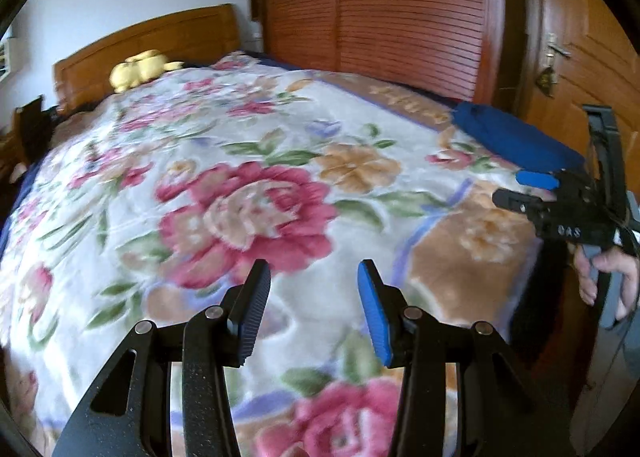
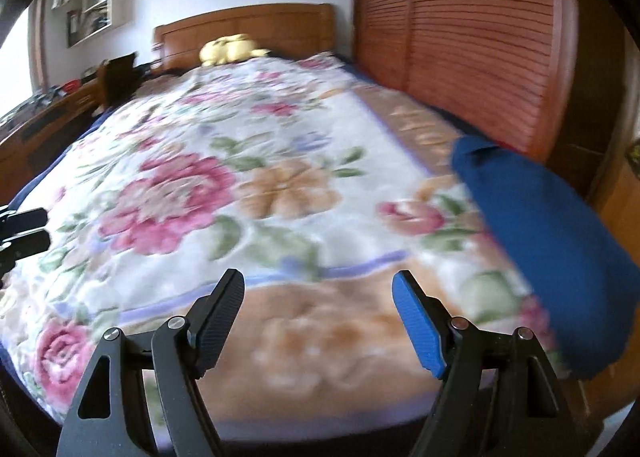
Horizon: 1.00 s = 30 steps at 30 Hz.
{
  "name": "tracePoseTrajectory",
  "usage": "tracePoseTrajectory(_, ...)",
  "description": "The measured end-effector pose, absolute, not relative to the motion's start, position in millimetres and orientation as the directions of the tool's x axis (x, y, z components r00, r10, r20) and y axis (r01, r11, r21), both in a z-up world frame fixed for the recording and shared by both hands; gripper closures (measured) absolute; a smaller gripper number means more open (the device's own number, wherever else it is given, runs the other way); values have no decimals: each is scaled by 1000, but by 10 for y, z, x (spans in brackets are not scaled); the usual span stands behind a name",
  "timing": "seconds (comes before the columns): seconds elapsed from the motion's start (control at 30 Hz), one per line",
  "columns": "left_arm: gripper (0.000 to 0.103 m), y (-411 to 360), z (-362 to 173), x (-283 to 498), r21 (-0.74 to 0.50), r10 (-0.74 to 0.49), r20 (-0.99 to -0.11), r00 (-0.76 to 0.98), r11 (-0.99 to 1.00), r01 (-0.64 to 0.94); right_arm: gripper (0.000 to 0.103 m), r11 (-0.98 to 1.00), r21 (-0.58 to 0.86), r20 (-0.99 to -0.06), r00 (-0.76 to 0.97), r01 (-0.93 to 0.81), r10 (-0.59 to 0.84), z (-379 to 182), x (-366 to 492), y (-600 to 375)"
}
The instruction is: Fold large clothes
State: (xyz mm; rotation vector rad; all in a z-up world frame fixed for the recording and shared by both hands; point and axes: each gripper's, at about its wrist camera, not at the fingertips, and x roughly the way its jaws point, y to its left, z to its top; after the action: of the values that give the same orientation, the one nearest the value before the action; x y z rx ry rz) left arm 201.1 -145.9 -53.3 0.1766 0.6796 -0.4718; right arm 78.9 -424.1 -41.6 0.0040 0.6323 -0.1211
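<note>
My 2 wrist cameras both look from the foot of the bed down its length, tilted downward, close above the floral blanket [image 1: 240, 161]. My left view sits further left; my right view sits nearer the blue garment [image 2: 552, 241] at its right edge. Both share the headboard [image 1: 160, 41], yellow plush toy [image 2: 230, 48] and louvered wardrobe [image 2: 480, 37].

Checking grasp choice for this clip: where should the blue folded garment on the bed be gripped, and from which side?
Probably grip the dark blue folded cloth garment at its near end by the bed's foot corner, coming from the foot side; it lies flat along the floral blanket's right edge.
</note>
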Motion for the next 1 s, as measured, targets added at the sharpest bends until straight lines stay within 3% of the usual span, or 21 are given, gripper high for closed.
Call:
tracePoseTrajectory(0.43, 57, -749, -790, 2098, -65, -276, -647, 711, 949, 309, 22, 996, -28, -605, 795, -83, 49, -775, 1348, -3496)
tracePoseTrajectory(0.57, 57, -537, -859, 2095, -58, -225, -647, 728, 967, 247, 18, 993, -19, -601, 795, -116, 81, -863, 1426, -3346)
tracePoseTrajectory(1.0, 57, -33, -832, 1743, -52, -128, -649, 750, 991, 124, 18, 988, 19, -590, 797, -153, 134, -912, 1365, -2993)
